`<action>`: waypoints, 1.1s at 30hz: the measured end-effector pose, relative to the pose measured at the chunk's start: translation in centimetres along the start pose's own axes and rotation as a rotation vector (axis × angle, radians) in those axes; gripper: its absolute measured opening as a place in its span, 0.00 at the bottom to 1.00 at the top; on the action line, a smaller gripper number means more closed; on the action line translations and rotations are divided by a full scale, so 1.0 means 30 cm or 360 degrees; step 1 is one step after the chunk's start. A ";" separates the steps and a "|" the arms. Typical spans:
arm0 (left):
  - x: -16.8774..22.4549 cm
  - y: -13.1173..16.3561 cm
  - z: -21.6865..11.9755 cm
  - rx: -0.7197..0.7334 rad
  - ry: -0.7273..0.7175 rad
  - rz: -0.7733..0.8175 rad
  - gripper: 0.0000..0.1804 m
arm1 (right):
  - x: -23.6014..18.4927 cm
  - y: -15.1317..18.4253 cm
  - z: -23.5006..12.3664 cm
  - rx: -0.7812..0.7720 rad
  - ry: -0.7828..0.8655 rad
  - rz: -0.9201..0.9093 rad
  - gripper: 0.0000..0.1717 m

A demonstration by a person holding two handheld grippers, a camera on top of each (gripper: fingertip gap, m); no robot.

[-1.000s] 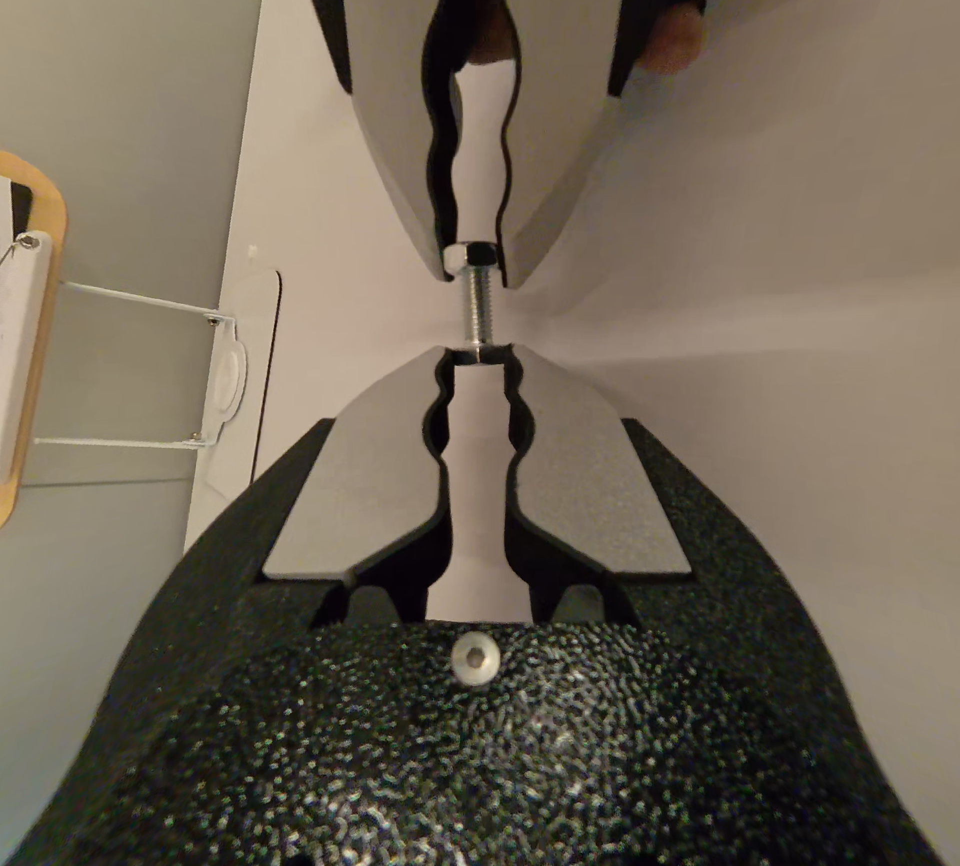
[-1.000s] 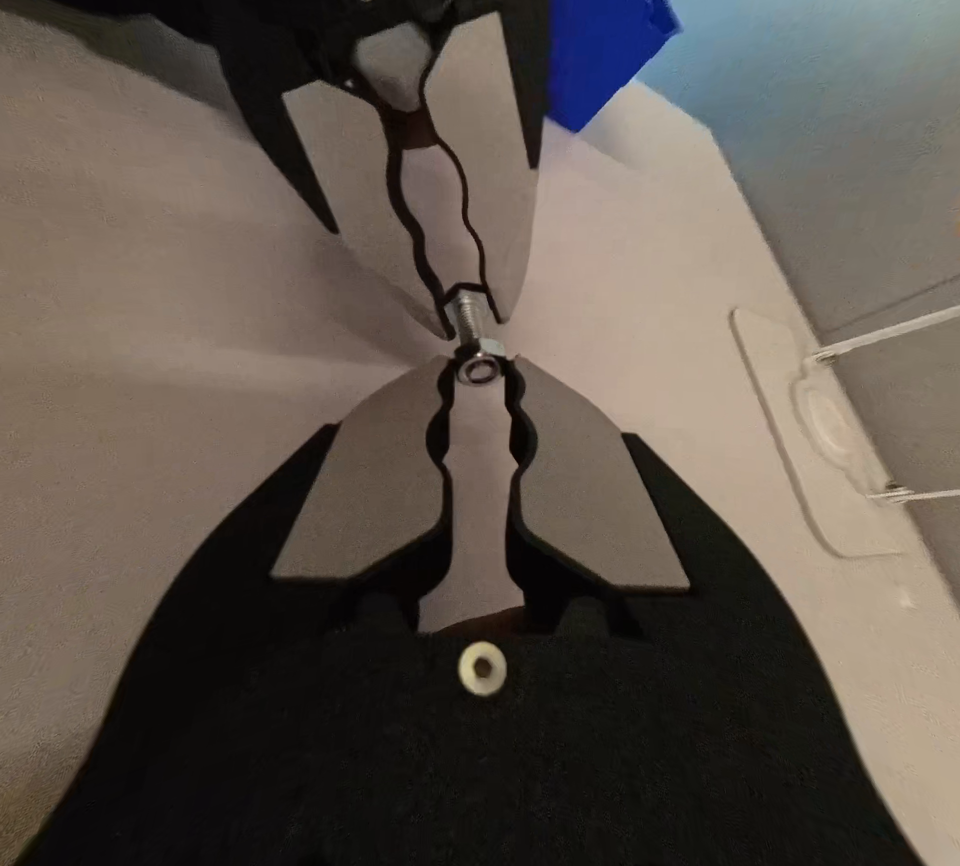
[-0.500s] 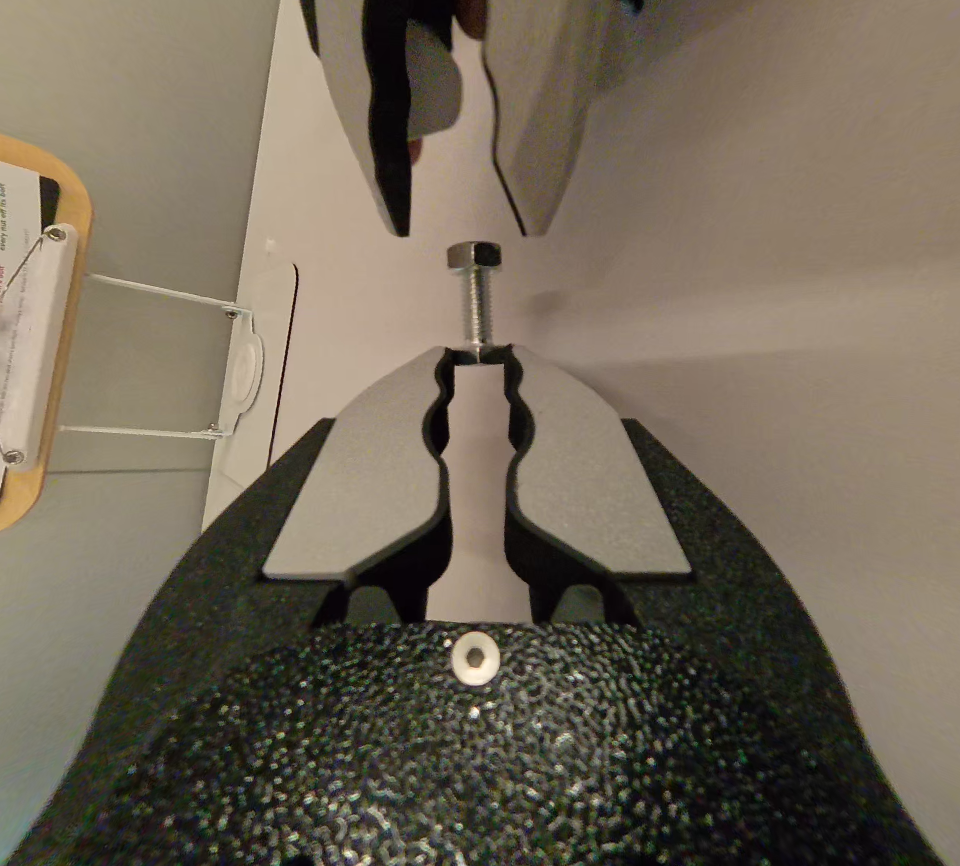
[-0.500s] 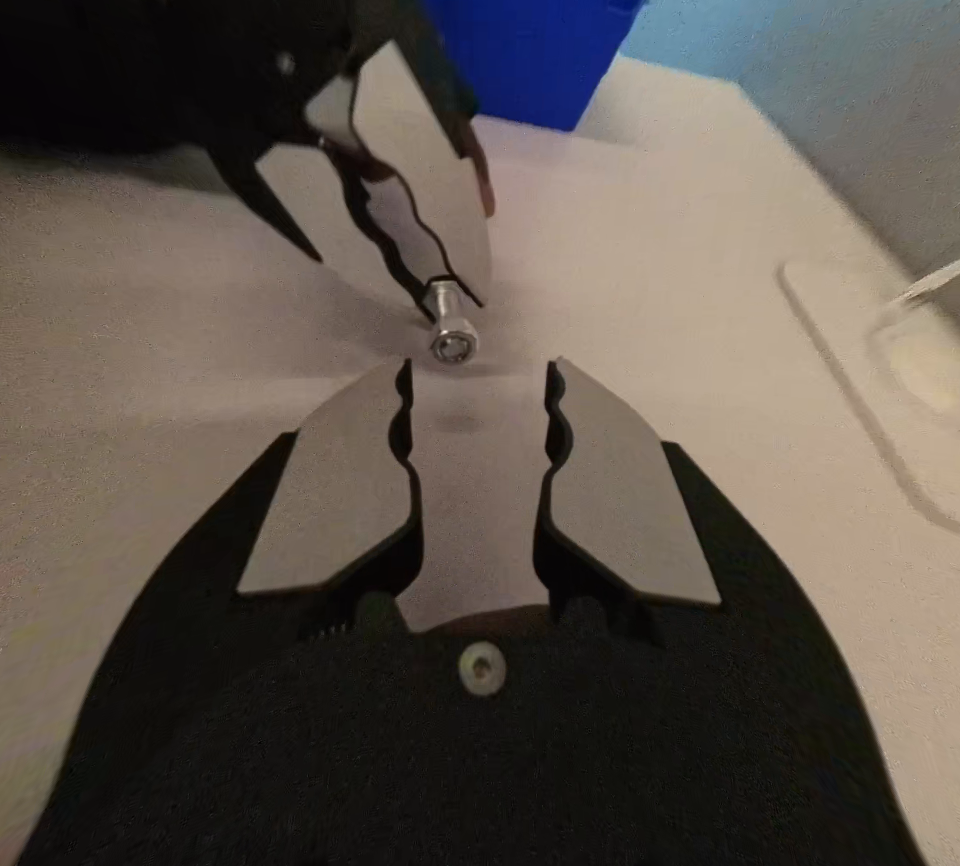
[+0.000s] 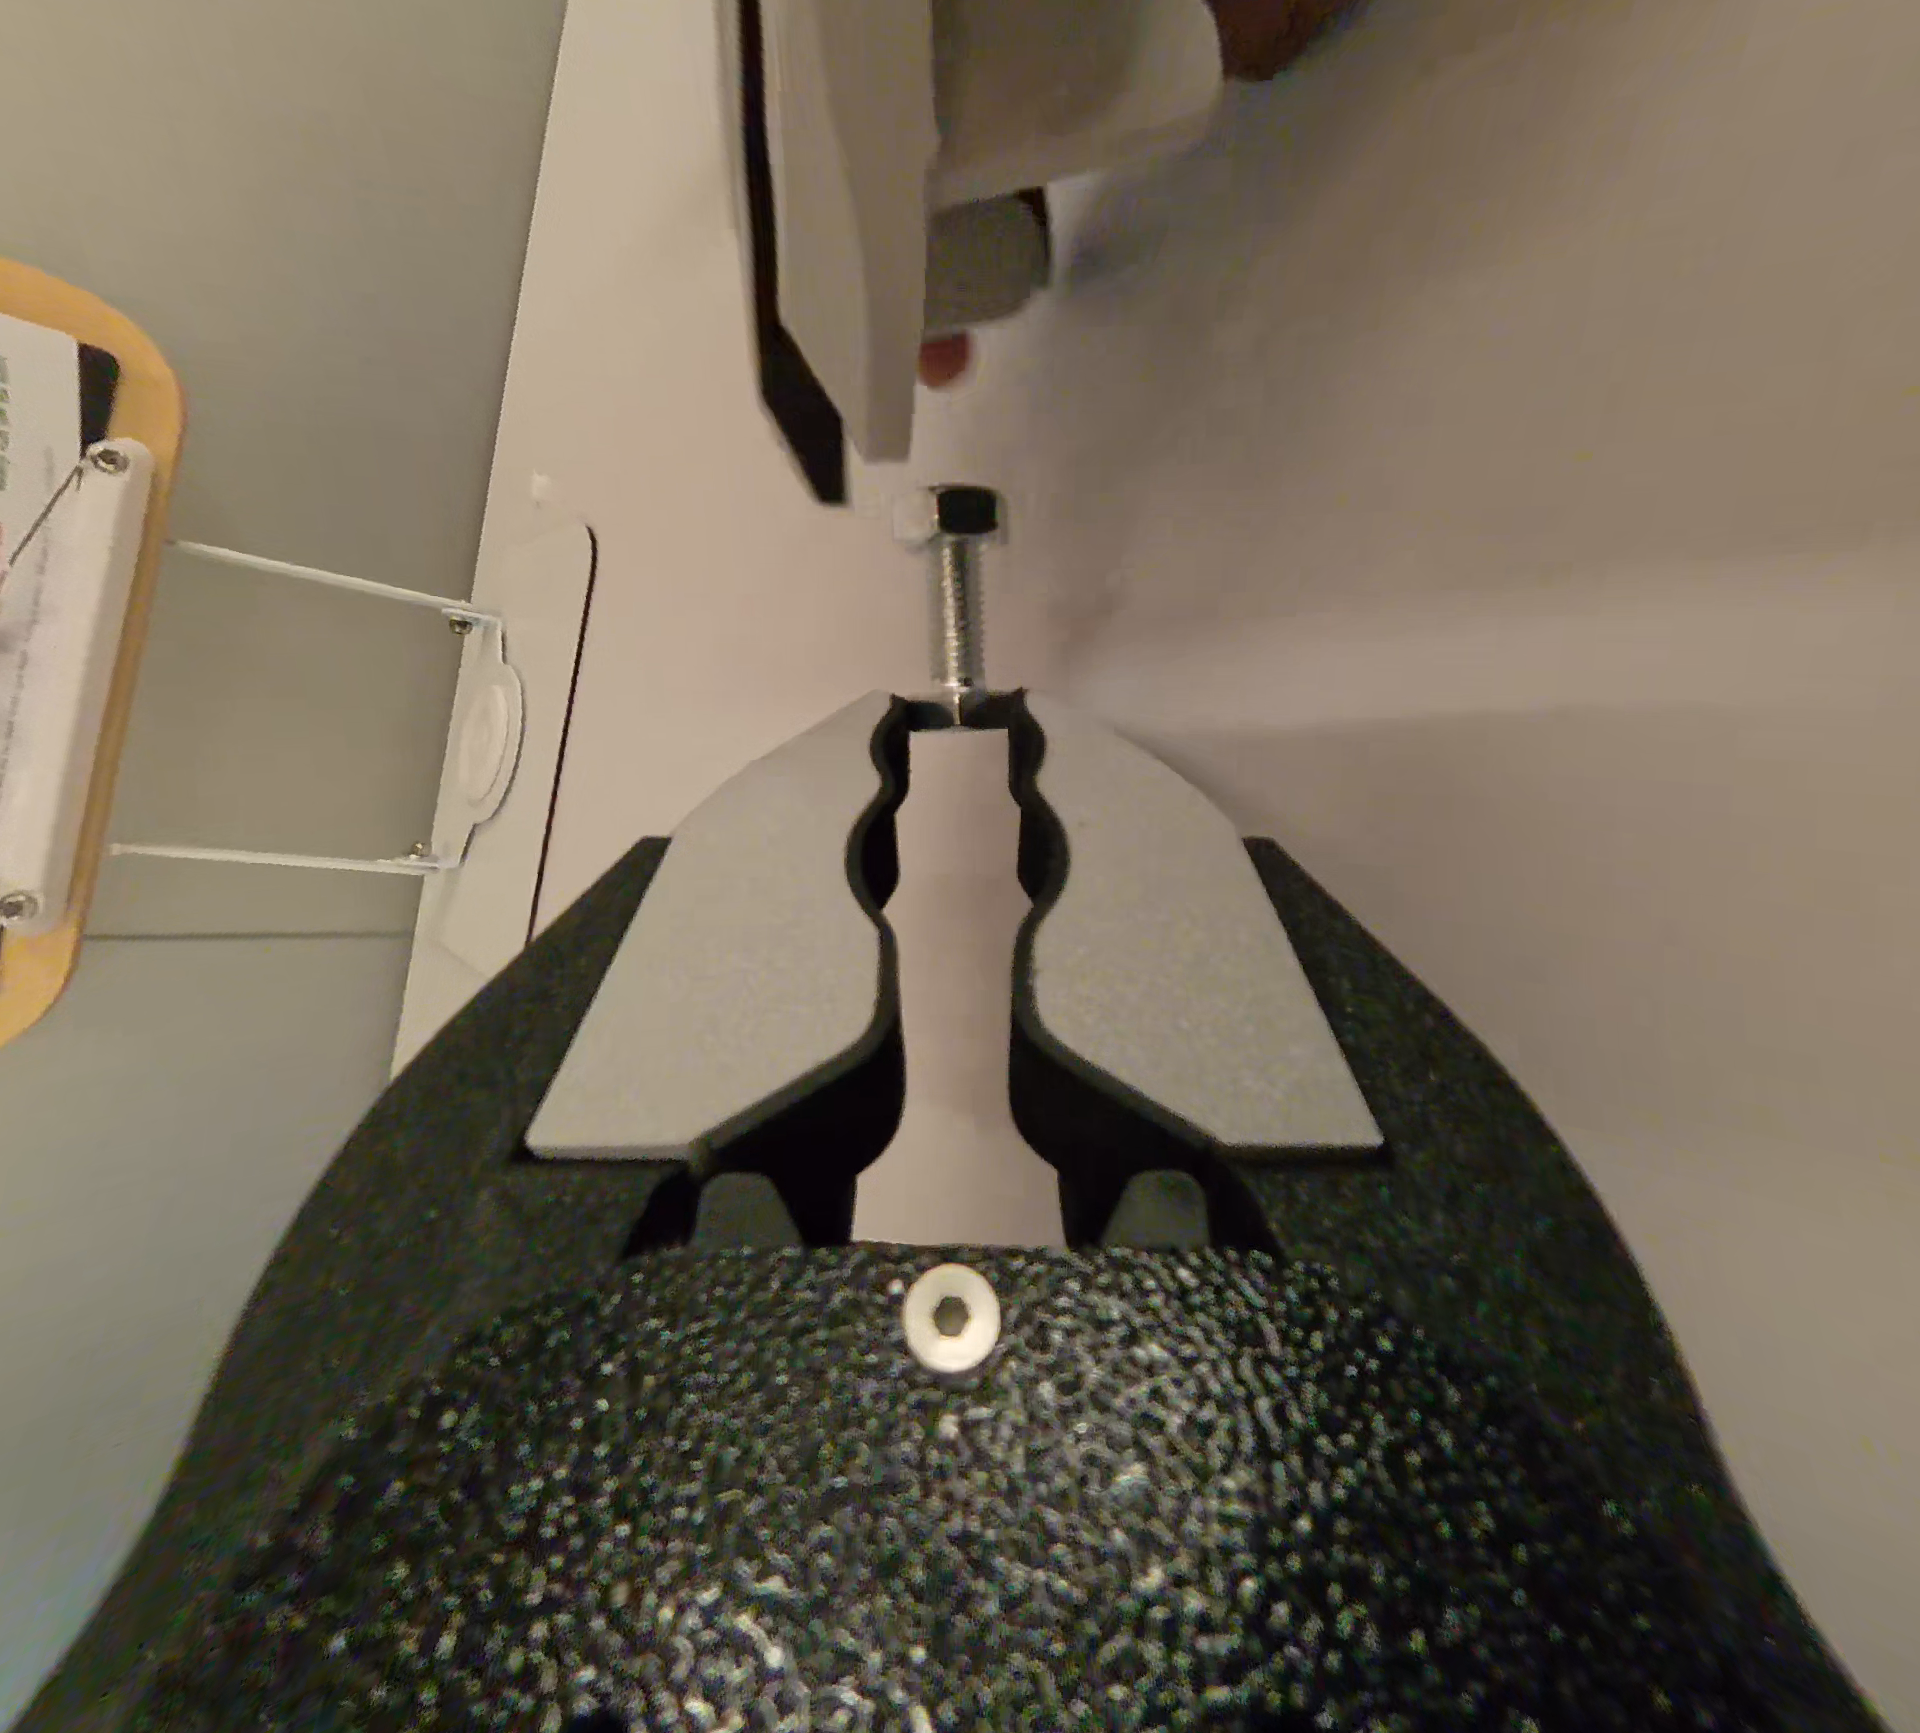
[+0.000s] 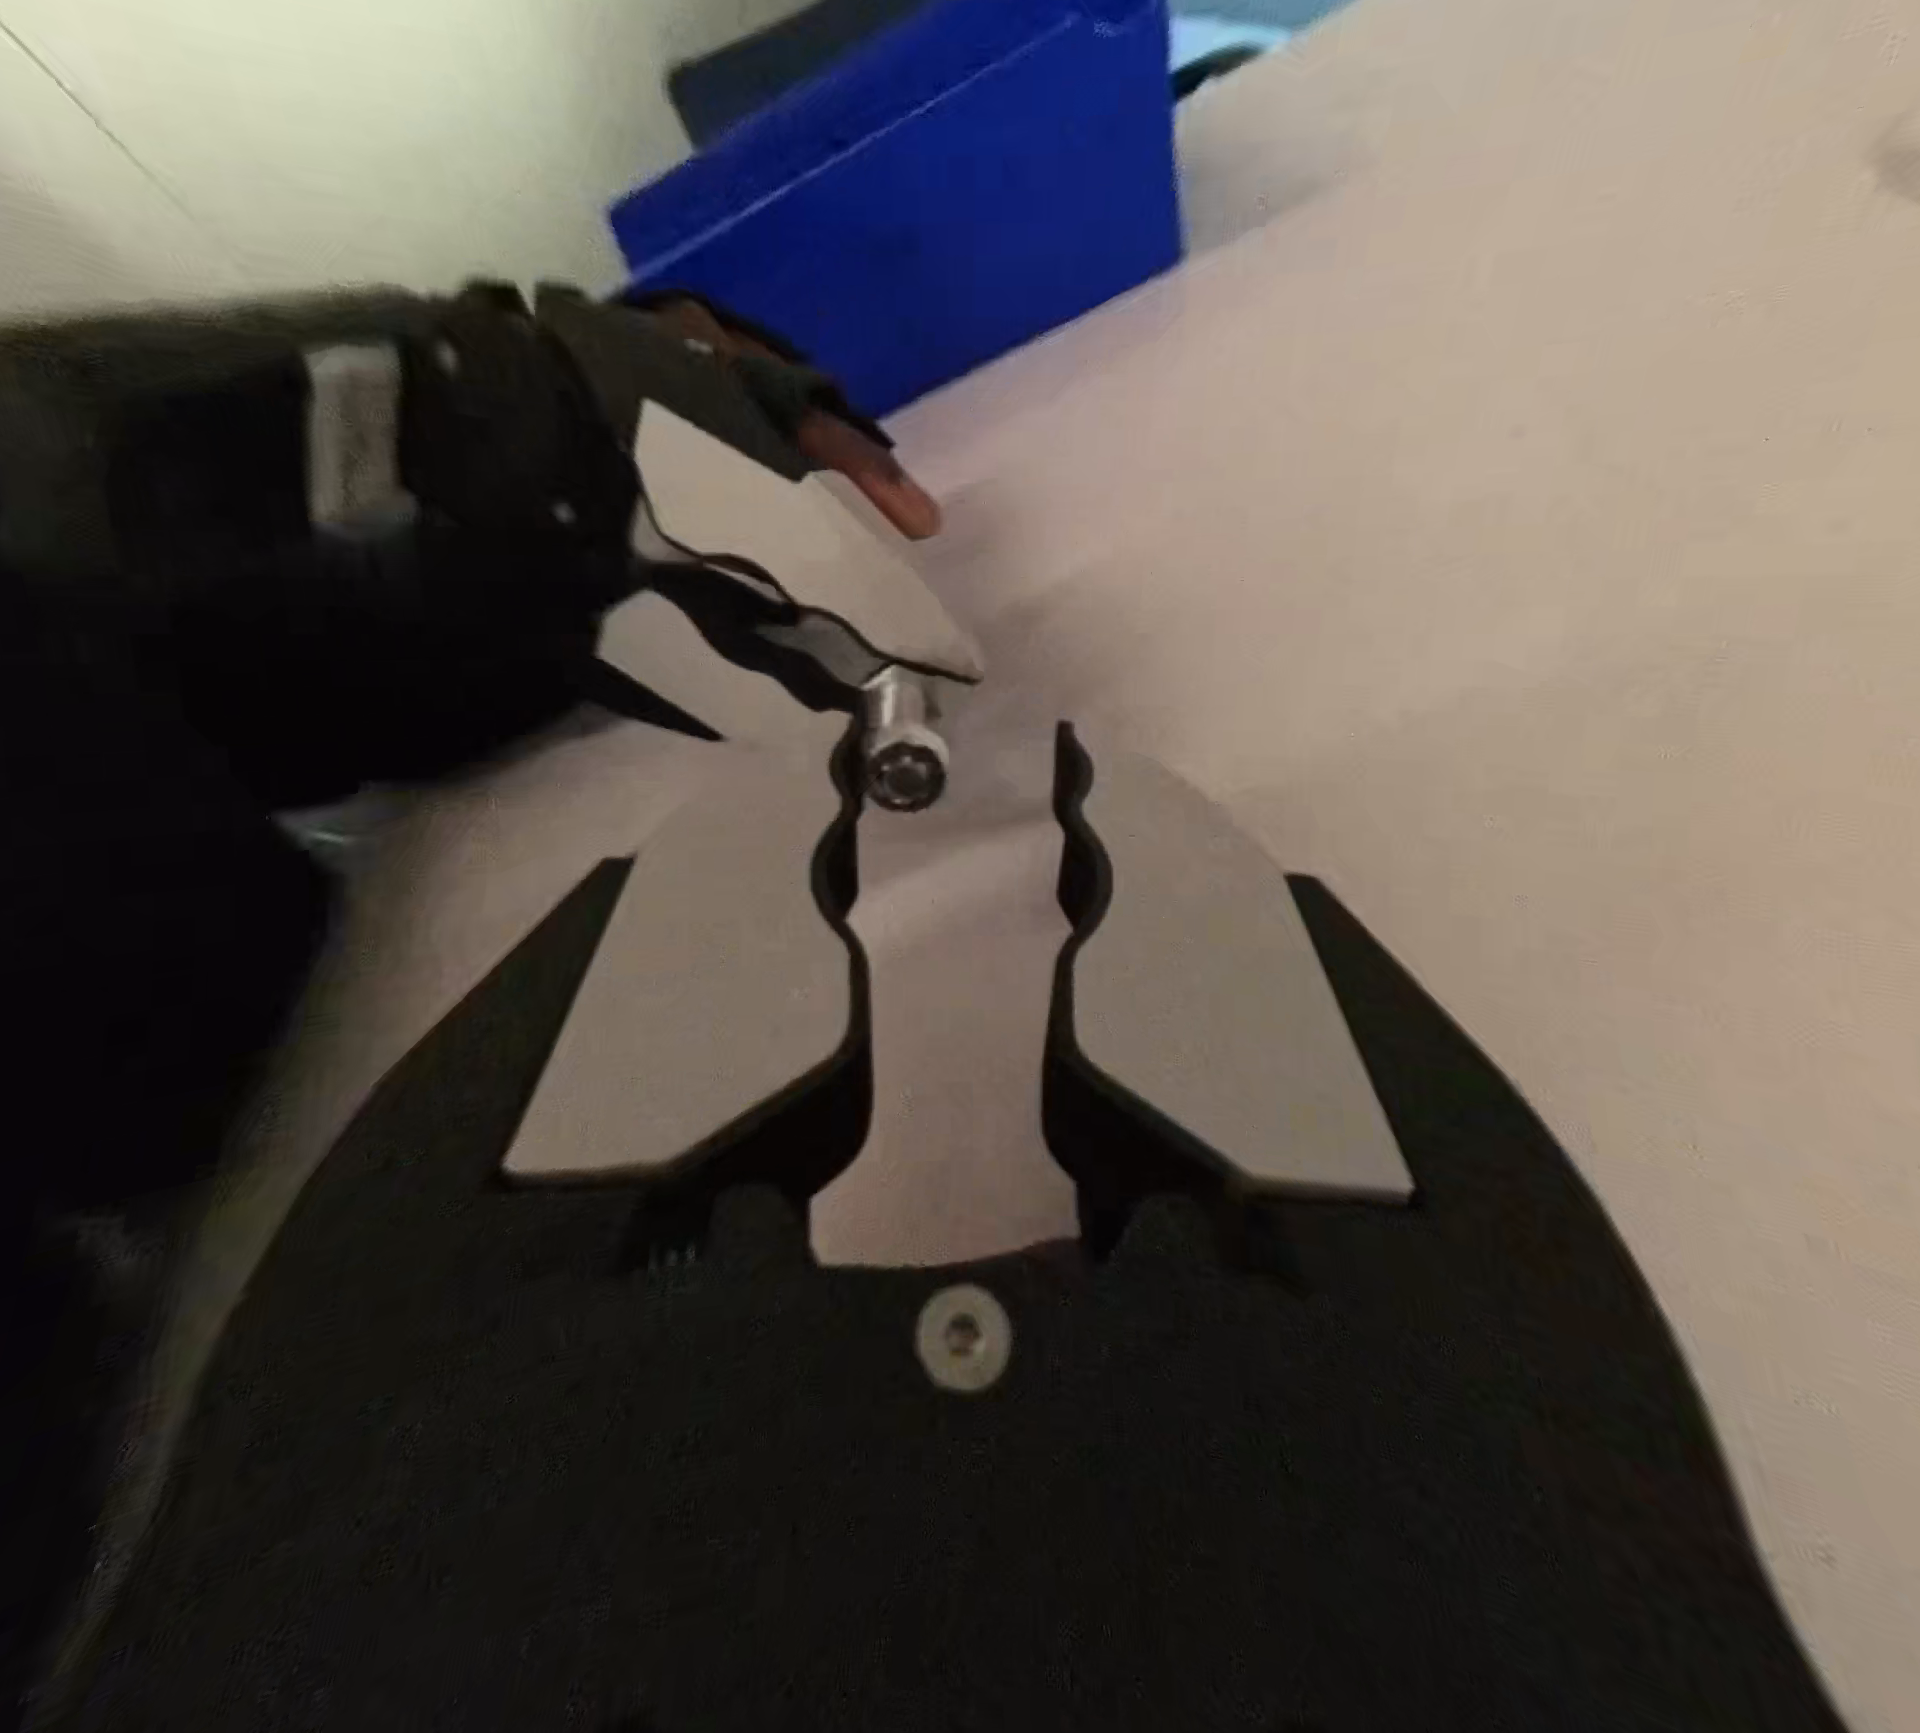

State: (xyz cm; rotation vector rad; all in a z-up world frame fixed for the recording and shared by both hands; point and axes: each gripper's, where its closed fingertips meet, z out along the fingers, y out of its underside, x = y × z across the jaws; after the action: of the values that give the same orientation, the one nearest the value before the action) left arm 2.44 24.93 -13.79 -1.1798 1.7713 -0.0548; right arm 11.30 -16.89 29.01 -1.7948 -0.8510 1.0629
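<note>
The right tongs had let go of the nut end of the silver threaded steel bolt and stood open just beside it; the left tongs remained clamped on its other end, above the white counter.

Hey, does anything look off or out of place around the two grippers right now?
Nothing looks damaged or spilled. The left gripper pinches a silver bolt by one end, so it juts straight out in the air. The right gripper is open with the bolt's far end beside one finger, ungripped.
</note>
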 end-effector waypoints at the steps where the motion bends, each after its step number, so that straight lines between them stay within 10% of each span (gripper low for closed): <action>1: -0.001 0.001 -0.001 0.0003 0.0015 -0.0041 0.10 | 0.014 -0.015 -0.012 0.0009 0.0149 -0.0292 0.22; 5: -0.005 -0.004 -0.007 0.0057 0.0077 -0.0197 0.10 | -0.035 -0.017 -0.027 -0.0040 0.0380 -0.1277 0.23; 11: 0.008 -0.026 -0.005 0.0100 0.0084 -0.0140 0.10 | -0.041 0.064 0.017 -0.0227 0.0348 -0.1273 0.07; 20: -0.014 0.007 0.010 -0.0015 -0.0062 0.0054 0.10 | -0.087 0.078 0.016 -0.0208 -0.0287 0.0424 0.11; 27: -0.034 0.009 0.001 0.0032 -0.0042 -0.0065 0.10 | -0.047 0.039 -0.002 -0.0137 0.0201 -0.0869 0.27; 33: -0.004 -0.014 0.007 0.0067 0.0005 -0.0017 0.10 | -0.051 0.057 0.020 -0.0189 0.0303 -0.1033 0.11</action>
State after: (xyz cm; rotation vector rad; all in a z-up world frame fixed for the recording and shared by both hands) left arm 2.90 24.88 -13.63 -1.1596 1.7583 -0.0997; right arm 10.36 -18.70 27.79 -1.5123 -1.2763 0.4233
